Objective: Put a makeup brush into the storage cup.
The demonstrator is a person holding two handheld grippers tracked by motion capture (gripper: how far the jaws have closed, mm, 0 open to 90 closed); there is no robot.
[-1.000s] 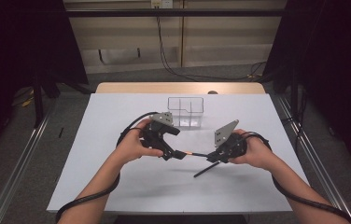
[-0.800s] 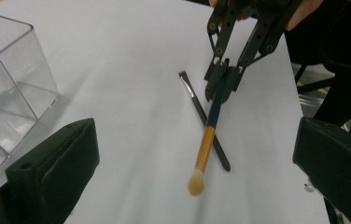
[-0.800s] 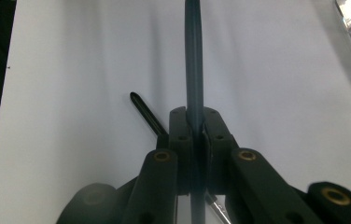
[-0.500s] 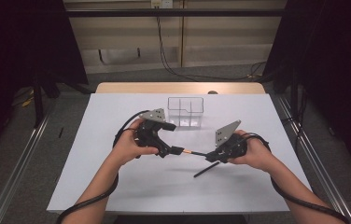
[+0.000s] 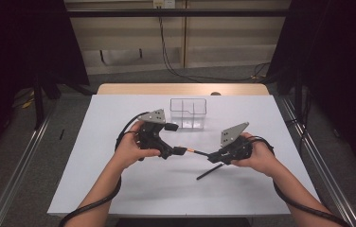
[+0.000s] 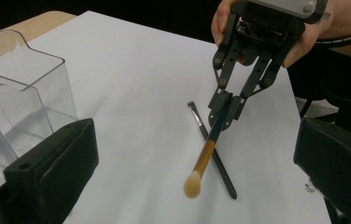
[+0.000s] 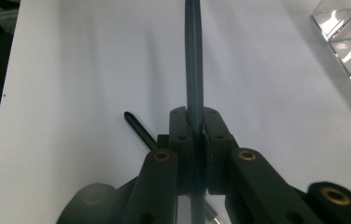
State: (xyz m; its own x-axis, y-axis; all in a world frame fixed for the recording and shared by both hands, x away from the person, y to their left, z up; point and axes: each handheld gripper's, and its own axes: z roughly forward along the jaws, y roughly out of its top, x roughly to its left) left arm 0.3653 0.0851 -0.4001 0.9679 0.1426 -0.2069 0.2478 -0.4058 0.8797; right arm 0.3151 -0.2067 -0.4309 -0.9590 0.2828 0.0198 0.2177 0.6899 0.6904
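Clamping the makeup brush [image 6: 209, 144] by its handle, the right tool [image 6: 225, 112] aims it between the left tool's [image 5: 178, 151] wide-apart jaws.

Clear divided box [image 5: 188, 113] on white table [image 5: 119, 179]

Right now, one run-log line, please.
right gripper: shut on makeup brush | left gripper: open, facing it | second brush: on table
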